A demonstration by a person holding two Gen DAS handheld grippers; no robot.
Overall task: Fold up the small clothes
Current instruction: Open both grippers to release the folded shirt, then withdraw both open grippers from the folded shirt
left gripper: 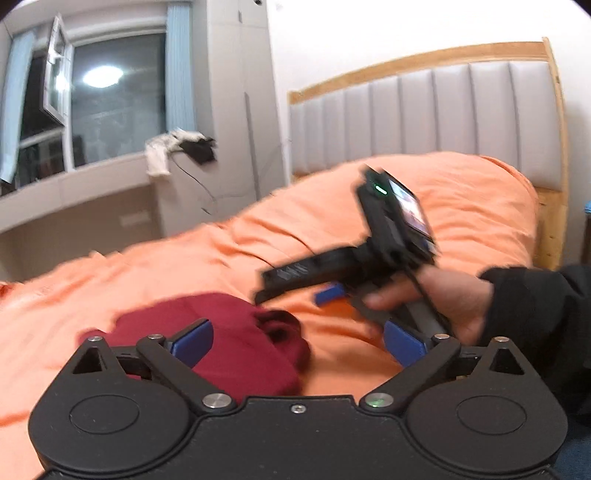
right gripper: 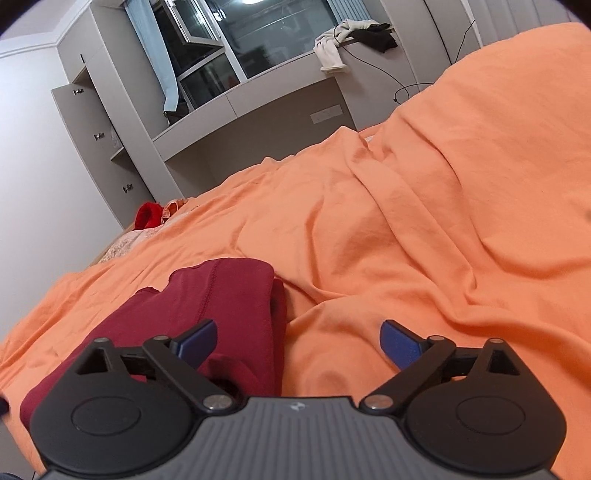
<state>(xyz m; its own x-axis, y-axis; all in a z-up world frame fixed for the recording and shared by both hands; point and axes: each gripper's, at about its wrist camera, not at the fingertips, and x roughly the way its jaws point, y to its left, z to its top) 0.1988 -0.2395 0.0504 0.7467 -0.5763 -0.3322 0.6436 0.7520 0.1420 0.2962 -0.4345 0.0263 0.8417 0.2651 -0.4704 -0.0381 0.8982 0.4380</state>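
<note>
Left hand-held gripper [left gripper: 298, 341]: blue pads spread wide, holding nothing, hovering over the bed. Right hand-held gripper [right gripper: 298, 341]: likewise wide apart, empty.

Maroon garment [right gripper: 207, 314] lies folded on the orange bedsheet [right gripper: 406, 221], just beyond both grippers. Sheet rumpled, covers the whole bed.

Padded grey headboard [left gripper: 424, 114] with wood frame stands beyond the garment in the left view. Window [right gripper: 266, 33] and grey ledge beyond the bed; white and black clothes [right gripper: 351, 37] heaped on the ledge. Red item [right gripper: 147, 214] at the bed's far edge.
</note>
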